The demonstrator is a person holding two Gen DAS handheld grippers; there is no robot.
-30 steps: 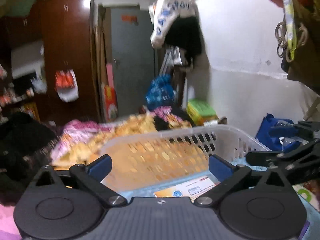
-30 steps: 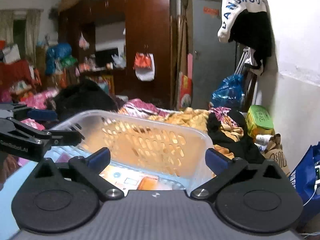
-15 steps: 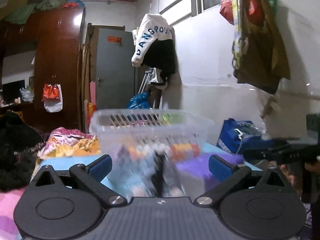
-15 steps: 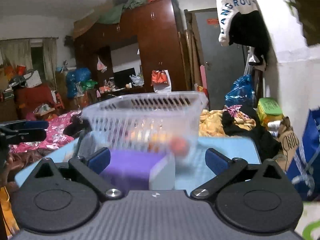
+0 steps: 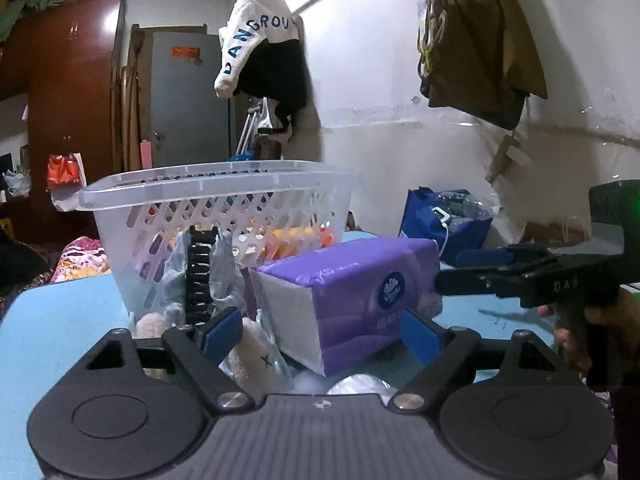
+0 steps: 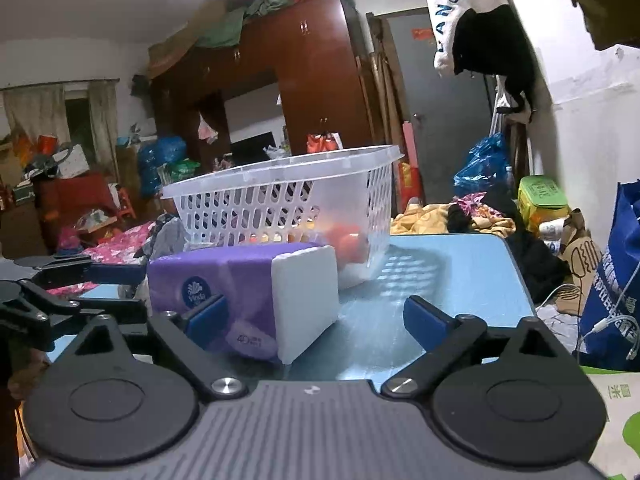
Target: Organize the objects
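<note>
Both claws, left (image 5: 322,330) and right (image 6: 316,316), hung released over the blue bench (image 6: 452,276). A purple tissue pack (image 5: 352,292) lay just before the basket (image 5: 216,204), between them.

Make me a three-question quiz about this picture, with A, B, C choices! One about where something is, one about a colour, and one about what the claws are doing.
1. Where is the tissue pack?
A. inside the basket
B. on the blue table, in front of the basket
C. hanging on the wall

2. What colour is the pack's wrapper?
A. purple
B. green
C. red

3. What are the two claws doing?
A. both open, holding nothing
B. both shut on the pack
C. one shut on the basket

Answers:
1 B, it lies on the table in front of the basket.
2 A, the wrapper is purple with white ends.
3 A, the left claw and right claw both have their fingers spread wide, gripping nothing.
</note>
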